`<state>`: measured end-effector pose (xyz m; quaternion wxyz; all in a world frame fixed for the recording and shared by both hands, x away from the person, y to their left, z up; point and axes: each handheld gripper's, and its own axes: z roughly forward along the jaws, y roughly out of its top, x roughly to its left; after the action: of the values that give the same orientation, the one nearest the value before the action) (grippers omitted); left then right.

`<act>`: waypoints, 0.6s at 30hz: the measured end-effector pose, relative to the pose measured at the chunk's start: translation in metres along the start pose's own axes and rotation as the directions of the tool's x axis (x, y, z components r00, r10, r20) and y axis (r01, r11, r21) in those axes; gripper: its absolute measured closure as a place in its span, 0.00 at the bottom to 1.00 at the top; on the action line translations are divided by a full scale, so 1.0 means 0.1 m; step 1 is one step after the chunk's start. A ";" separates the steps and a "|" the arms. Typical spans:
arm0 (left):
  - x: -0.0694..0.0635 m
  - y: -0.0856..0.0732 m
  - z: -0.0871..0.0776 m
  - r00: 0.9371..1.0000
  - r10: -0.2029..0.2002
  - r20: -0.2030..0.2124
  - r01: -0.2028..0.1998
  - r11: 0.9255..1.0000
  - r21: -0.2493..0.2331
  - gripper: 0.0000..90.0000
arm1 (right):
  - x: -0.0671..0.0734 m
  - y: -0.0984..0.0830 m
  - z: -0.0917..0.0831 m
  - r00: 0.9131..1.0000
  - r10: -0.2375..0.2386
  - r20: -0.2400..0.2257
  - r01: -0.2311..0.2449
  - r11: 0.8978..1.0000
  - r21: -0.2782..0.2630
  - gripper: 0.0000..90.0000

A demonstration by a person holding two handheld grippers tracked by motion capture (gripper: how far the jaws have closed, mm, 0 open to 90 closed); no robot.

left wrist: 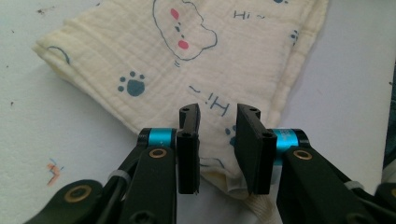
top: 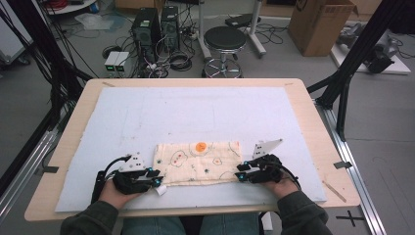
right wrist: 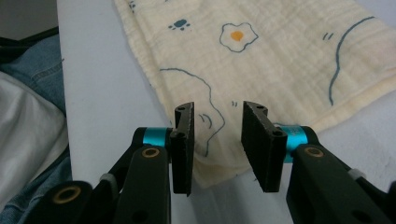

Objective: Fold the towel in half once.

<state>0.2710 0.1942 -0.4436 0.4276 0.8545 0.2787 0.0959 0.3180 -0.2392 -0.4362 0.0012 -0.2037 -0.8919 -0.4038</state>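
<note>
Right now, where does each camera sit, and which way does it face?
High view: above the person's side, facing forward and down on the table; forearms, hands, both claws show.
Left gripper view: rides the left claw, looking along its open jaws at the cloth's corner.
Right gripper view: rides the right claw, facing the cloth's other near corner; jeans at left.
All share the cloth.

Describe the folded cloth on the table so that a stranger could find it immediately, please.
On the wooden table lies a pale blue mat. Near its front edge, between the left gripper and the right gripper, lies the folded cloth. It is cream, printed with blue outlines, paw prints and an orange spot.
</note>
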 end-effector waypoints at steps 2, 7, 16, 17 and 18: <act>0.00 -0.01 0.00 1.000 -0.002 0.007 0.002 1.000 -0.001 0.75 | 0.01 -0.01 -0.01 1.000 -0.012 0.009 0.012 1.000 0.006 0.72; 0.00 -0.02 0.00 1.000 -0.003 0.026 0.003 1.000 -0.004 0.71 | 0.03 -0.04 -0.01 0.999 -0.033 0.009 0.033 0.999 0.010 0.74; -0.05 0.02 0.02 0.999 0.041 0.000 -0.041 0.999 0.010 0.91 | 0.01 -0.03 -0.01 1.000 -0.025 -0.003 0.025 1.000 0.011 0.93; -0.05 0.02 0.01 0.999 0.041 -0.004 -0.041 0.999 0.005 0.92 | 0.01 -0.03 -0.01 1.000 -0.024 -0.003 0.024 1.000 0.010 0.93; -0.04 0.02 0.01 0.999 0.038 0.000 -0.038 0.999 0.001 0.93 | 0.01 -0.03 -0.01 1.000 -0.019 -0.008 0.019 1.000 0.011 0.93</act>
<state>0.2686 0.1900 -0.4421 0.4255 0.8598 0.2626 0.1038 0.3156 -0.2414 -0.4377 0.0019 -0.1934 -0.8961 -0.3996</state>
